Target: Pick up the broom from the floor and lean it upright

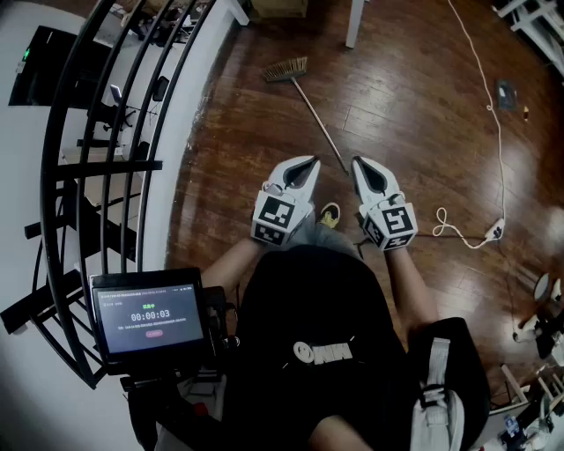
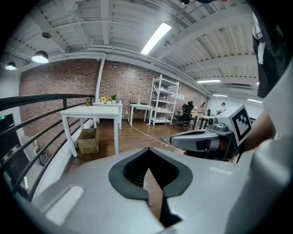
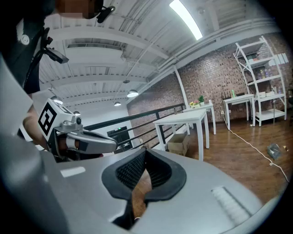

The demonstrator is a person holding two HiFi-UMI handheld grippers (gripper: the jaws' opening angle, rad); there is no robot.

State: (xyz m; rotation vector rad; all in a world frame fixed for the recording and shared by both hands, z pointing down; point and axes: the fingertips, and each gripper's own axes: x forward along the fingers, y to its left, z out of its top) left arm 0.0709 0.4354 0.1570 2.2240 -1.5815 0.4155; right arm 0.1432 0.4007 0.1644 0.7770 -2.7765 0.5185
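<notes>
- Down on the wooden floor (image 1: 405, 106), the broom (image 1: 314, 121) lies flat. Its bristle head (image 1: 286, 70) is at the far end, near a white table leg (image 1: 354, 22), and its thin handle runs back toward the person.
- The near tip of the handle ends just ahead of the two grippers, roughly between them. Neither one touches it.
- The left gripper (image 1: 308, 164) has its jaws pressed together with nothing in them; its own view shows only bare floor through the slit.
- The right gripper (image 1: 359, 164) is closed and empty in the same way, and the two are held side by side, tilted slightly downward.
- The broom is probably light and stiff, with most of its weight at the bristle end.
- Its handle looks smooth, round and narrow, so it may roll on the boards or twist in a loose grip.
- The best hold is likely on the handle, not the soft bristles. One gripper could clamp across it a little way up from the near tip, and the other could steady it further along as it tips upright.
- Both sets of jaws must open first.
- The black railing (image 1: 115, 132) on the left looks like a handy place to lean it.
</notes>
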